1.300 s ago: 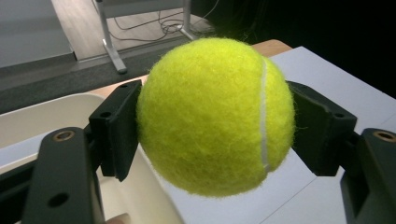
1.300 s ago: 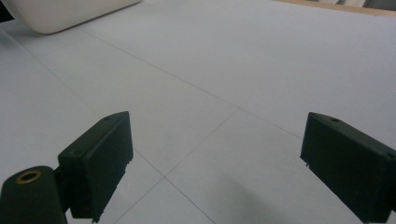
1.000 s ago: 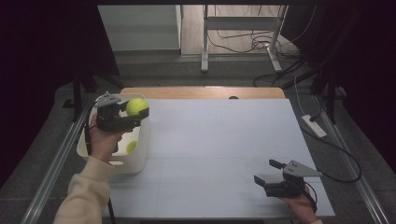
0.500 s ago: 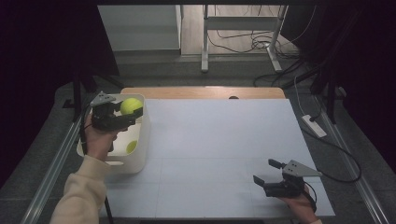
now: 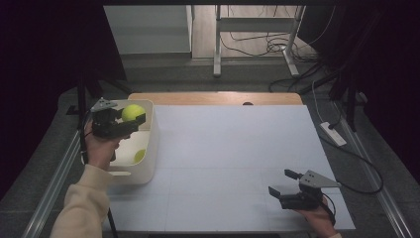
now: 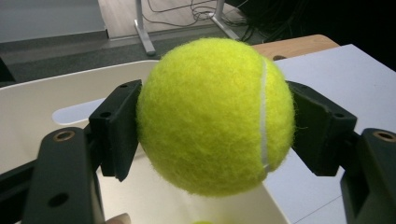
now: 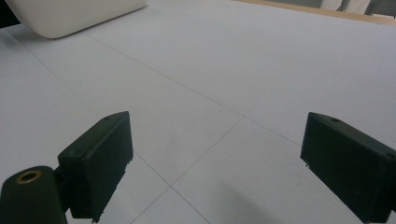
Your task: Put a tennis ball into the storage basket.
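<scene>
At the left edge of the table (image 5: 233, 148), near its far left corner, stands a white bin (image 5: 151, 144). It is open at the top and has rounded corners. Its right wall rests on the white sheet that covers most of the table. A strip of bare wood shows along the table's far edge.

The left gripper (image 5: 132, 120) hangs over the bin's far part, held in the person's left hand (image 5: 101, 148), whose cream sleeve (image 5: 81, 206) comes in from the bottom left. Its jaws are clamped on a yellow-green tennis ball (image 5: 132, 112), one pad pressing on each side. In the left gripper view the tennis ball (image 6: 215, 114) sits squarely between the two black pads, its white seam running down the right side, with the bin's pale inside wall (image 6: 32, 112) behind and below it. The ball is in the air above the bin's opening, clear of the rim.

A second ball (image 5: 139, 155) of the same colour lies on the bin's floor, toward the right wall and nearer the person than the held one.

The middle of the sheet carries only faint ruled lines.

Toward the near right corner of the table, the right gripper (image 5: 283, 182) is low over the sheet in the person's right hand (image 5: 317, 218). Its jaws stand wide apart and point left across the table. In the right gripper view the two black pads frame bare sheet, and the bin's rounded corner (image 7: 74, 16) shows far off at the upper left.
</scene>
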`<state>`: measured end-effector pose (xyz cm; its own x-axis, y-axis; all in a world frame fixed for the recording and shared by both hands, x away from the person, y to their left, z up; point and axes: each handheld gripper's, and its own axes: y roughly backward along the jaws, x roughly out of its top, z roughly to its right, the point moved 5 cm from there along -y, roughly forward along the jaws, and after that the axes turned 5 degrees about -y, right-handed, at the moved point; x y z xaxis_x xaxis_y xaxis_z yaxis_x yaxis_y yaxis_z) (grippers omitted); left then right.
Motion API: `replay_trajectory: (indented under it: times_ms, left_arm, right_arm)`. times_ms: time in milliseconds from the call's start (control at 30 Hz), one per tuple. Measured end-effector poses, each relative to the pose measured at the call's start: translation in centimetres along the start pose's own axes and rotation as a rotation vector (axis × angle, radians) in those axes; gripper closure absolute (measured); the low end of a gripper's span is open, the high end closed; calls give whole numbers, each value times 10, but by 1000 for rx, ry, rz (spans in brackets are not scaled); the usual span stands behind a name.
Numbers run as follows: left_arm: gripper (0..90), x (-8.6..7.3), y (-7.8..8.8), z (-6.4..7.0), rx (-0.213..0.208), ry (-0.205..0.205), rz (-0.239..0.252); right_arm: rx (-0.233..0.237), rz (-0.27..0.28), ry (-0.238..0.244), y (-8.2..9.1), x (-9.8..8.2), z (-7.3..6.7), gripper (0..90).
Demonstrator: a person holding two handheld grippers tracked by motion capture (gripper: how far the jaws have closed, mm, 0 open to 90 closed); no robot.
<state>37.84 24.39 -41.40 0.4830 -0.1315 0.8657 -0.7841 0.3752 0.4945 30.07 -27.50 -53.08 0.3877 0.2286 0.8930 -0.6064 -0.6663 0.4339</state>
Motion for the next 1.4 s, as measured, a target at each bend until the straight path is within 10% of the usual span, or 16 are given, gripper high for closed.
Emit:
replay_trajectory:
  times_ms: [1400]
  left_arm:
    - [264,-19,-32,-35,103,23,-193]
  right_arm:
    - [-4,-13,1,-1,-4,2,91]
